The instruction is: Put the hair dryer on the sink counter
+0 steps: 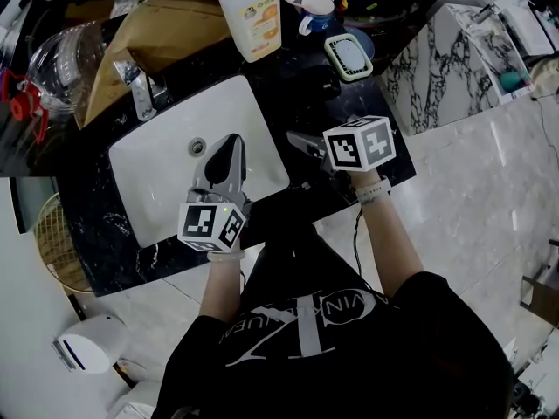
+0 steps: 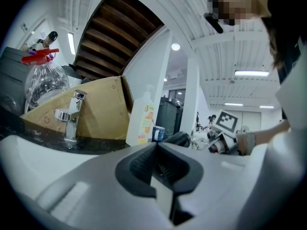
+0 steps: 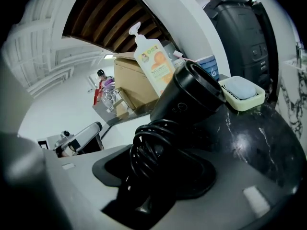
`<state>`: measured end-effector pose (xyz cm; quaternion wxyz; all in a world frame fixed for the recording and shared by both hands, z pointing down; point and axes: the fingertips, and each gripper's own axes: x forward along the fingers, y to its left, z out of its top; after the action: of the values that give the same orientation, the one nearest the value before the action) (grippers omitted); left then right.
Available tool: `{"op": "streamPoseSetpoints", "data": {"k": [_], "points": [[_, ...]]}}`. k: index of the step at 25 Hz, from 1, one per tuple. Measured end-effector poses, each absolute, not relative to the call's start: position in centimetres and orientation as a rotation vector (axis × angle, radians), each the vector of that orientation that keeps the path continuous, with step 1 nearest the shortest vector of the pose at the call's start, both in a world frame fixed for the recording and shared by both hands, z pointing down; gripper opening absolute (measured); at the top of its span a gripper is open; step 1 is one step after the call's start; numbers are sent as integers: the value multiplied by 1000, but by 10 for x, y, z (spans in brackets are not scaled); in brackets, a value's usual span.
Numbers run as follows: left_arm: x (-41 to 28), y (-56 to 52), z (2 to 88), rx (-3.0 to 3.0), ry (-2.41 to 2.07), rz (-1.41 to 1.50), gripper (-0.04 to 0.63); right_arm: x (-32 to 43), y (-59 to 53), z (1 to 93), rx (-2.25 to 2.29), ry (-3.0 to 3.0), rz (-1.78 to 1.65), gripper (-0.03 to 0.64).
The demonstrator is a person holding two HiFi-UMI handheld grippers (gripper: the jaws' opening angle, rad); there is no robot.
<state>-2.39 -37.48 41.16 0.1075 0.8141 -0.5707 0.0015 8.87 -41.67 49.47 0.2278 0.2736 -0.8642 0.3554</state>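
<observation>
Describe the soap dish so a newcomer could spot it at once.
Find the black counter right of the white sink. Near its back corner, beside the blue mug, lies the soap dish: the only pale green rounded tray, holding a pale bar.

A washroom, shown by basin (image 1: 166,168), tap (image 1: 140,85) and soap dish (image 1: 348,57).

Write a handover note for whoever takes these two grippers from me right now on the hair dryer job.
Left gripper: jaws together, empty, above the sink basin.
Right gripper: jaws closed on the hair dryer at its cord-wrapped handle, barrel toward the soap dish.
Done: hair dryer is at the counter, right of the basin.
Left: can't tell if it rests there yet; set it down, open the jaws, withdraw.
</observation>
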Motion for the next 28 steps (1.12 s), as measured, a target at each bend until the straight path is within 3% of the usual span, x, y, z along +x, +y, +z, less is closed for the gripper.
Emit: {"op": "streamPoseSetpoints", "data": {"k": [13, 24, 28], "points": [[-23, -370, 416, 2396, -1649, -8, 0, 104, -421, 503, 784, -2306, 1121, 285], [-22, -369, 414, 2397, -1640, -27, 0, 108, -415, 503, 748, -2248, 1043, 296], [-21, -370, 415, 2398, -1629, -32, 0, 108, -406, 501, 708, -2242, 1046, 351]]}}
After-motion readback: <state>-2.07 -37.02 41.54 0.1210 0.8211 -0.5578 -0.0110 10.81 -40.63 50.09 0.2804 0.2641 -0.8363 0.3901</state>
